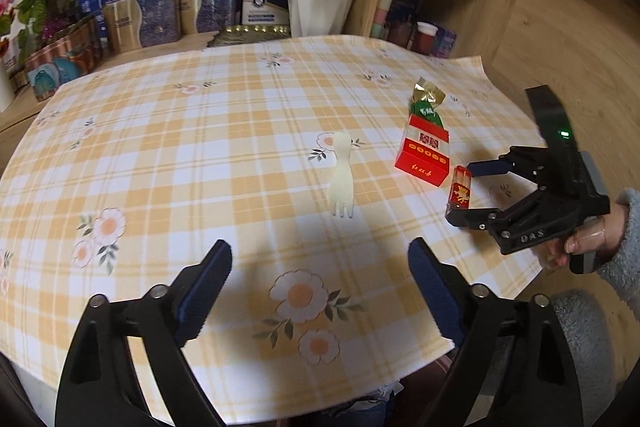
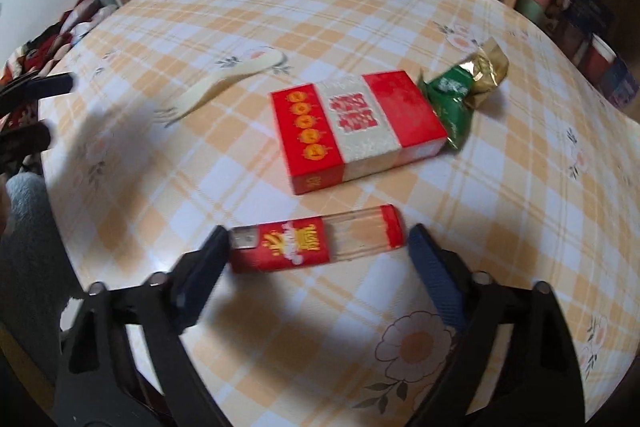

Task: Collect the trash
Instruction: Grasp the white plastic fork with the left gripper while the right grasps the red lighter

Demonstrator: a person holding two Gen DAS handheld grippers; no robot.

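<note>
1. Lighter (image 2: 316, 241) lies flat near worktop (image 1: 200, 147) right edge, just beside red box (image 2: 356, 131).
2. Right gripper (image 2: 316, 259) jaws wide, straddling lighter lengthwise, not gripping yet.
3. Left gripper (image 1: 320, 279) jaws wide, empty, fork (image 1: 342, 179) ahead.

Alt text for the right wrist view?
The open right gripper straddles a red lighter lying on a checked tablecloth. Behind it lie a red box, a green-gold wrapper and a pale plastic fork.

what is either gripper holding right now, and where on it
Nothing is held yet. The right gripper straddles the lighter end to end, jaws open; a gap shows at its clear end. The left gripper hangs empty over the cloth.
</note>
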